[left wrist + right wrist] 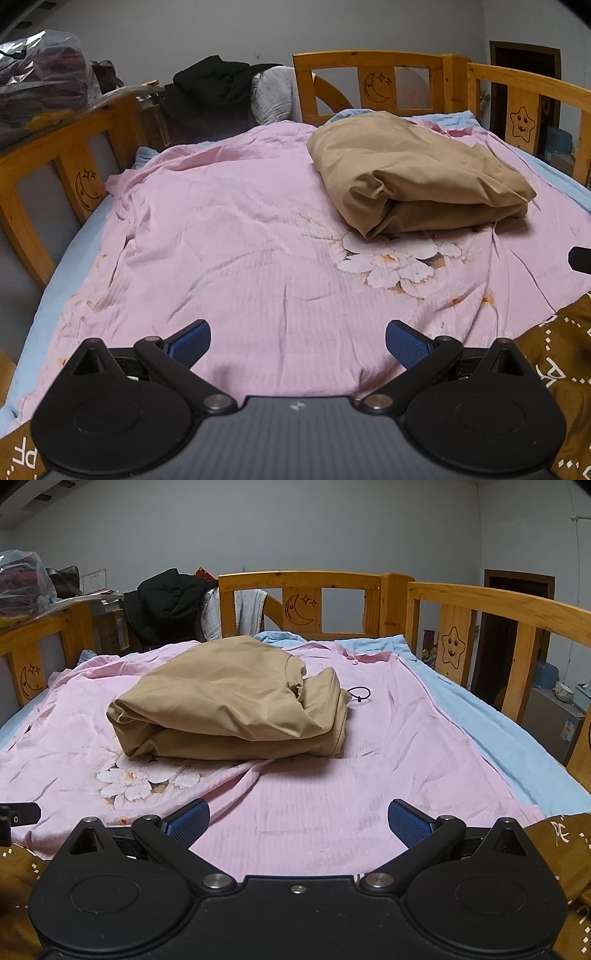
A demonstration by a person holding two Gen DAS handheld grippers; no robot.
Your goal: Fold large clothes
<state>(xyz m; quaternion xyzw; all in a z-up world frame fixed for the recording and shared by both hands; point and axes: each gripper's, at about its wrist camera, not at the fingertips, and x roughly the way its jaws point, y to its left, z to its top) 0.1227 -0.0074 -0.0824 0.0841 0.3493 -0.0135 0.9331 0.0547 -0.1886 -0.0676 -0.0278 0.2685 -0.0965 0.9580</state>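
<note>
A tan garment [413, 177] lies folded in a thick bundle on the pink floral sheet [229, 236] of the bed. It also shows in the right wrist view [229, 705], left of centre on the pink sheet [369, 746]. My left gripper [297, 345] is open and empty, over the sheet's near edge, well short of the garment. My right gripper [298, 823] is open and empty too, in front of the bundle and apart from it. The right gripper's tip [580, 258] shows at the left view's right edge.
Wooden bed rails [299, 579] with moon and star carvings enclose the bed. A black jacket [166, 598] hangs over the far rail. A black hair tie [359, 693] lies right of the bundle. A brown patterned blanket [561, 354] lies at the near edge. Plastic bags [40, 85] sit far left.
</note>
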